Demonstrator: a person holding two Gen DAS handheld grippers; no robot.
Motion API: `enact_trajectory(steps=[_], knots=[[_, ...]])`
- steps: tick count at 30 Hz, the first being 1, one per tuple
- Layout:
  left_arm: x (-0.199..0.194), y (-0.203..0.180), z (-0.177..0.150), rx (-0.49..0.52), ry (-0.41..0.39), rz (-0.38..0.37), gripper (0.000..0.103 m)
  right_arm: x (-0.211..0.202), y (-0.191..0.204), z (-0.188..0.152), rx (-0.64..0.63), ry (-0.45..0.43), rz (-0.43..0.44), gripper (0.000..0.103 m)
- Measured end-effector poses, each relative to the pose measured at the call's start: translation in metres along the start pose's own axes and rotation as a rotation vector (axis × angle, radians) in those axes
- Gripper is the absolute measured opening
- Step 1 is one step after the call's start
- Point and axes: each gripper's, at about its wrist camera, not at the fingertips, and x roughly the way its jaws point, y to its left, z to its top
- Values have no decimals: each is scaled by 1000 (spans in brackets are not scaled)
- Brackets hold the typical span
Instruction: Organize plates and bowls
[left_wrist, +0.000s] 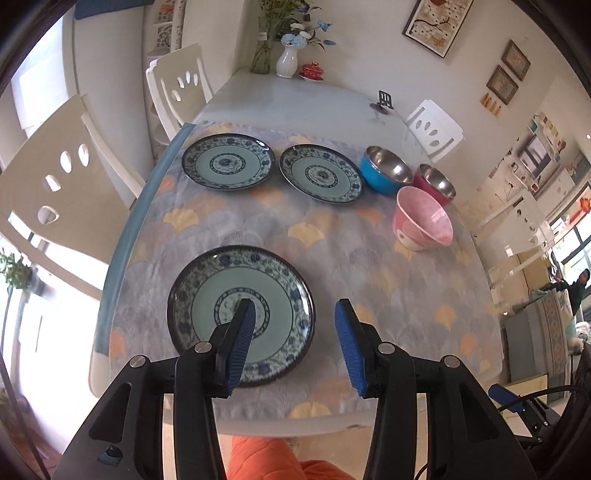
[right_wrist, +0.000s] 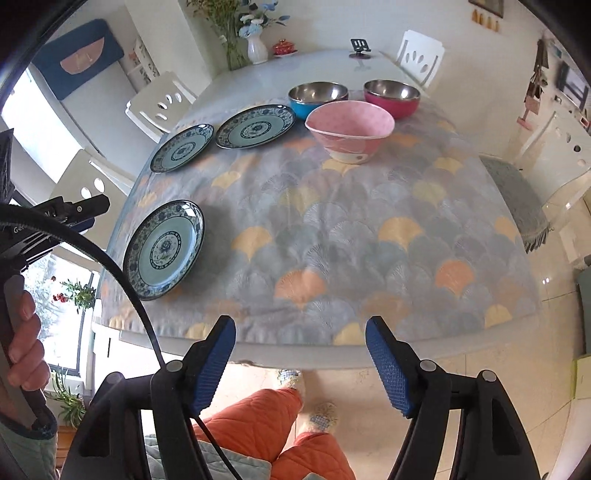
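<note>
Jaws apart on both grippers, nothing held. Left gripper (left_wrist: 295, 308) hovers over near plate (left_wrist: 207, 295); right gripper (right_wrist: 301, 328) at bench (right_wrist: 258, 62) near edge. Two plates (left_wrist: 228, 161) far left, three bowls (left_wrist: 424, 218) far right.

The wide middle of the tablecloth (right_wrist: 332, 229) lies bare between the near plate (right_wrist: 164, 249) at the left edge and the pink bowl (right_wrist: 349, 131) farther back, leaving open passage from the near edge toward the far row. That row closes the back: two plates (left_wrist: 228, 161) (left_wrist: 320, 172) just beside each other, then a blue bowl (left_wrist: 386, 170) and a red bowl (left_wrist: 436, 184) close together, the pink bowl just before them.
</note>
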Motion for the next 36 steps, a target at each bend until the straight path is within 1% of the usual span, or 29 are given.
enact_trajectory(steps=[3,7,9,10,11,13,16,18,20,21,22,24,26,27,28,30,32,33,35,36], knots=[[-5,0,-1,5,-3,5,42,2,1,-1,7,8,11,71],[-6,10,9,9,-16,29,43,2,2,8,-5,-16,-3,71],[-2,17,21,7,-17,36,54,2,6,19,-20,-34,-17,71],[0,20,28,5,-16,46,68,3,8,28,-32,-46,-23,71],[3,25,37,-1,-26,57,71,4,11,35,-41,-54,-25,71],[4,32,54,0,-43,54,71,7,18,59,-67,-79,-30,71],[2,41,91,25,-77,56,71,11,36,106,-95,-121,-26,71],[-1,49,122,45,-124,68,71,12,51,143,-103,-166,1,75],[4,57,146,55,-154,71,71,15,64,175,-97,-194,38,83],[8,62,157,55,-166,69,71,19,73,194,-86,-208,68,84],[14,68,168,54,-174,65,71,23,78,205,-79,-212,84,86],[35,80,188,59,-149,57,71,42,93,232,-54,-192,124,86],[67,92,202,88,-77,24,71,60,106,249,-32,-158,154,86],[79,99,206,87,-57,21,71,75,113,257,-17,-132,165,86],[92,107,209,79,-34,23,70,87,120,263,-8,-109,172,86],[114,125,217,68,4,2,68,118,137,273,2,-48,173,84],[130,141,223,70,20,1,68,140,147,277,3,-3,165,74],[137,147,225,75,26,3,67,156,155,280,3,27,167,73],[153,160,229,76,50,-7,59,174,159,283,10,58,177,71],[162,166,230,70,66,-18,56,183,162,285,14,71,183,71]])
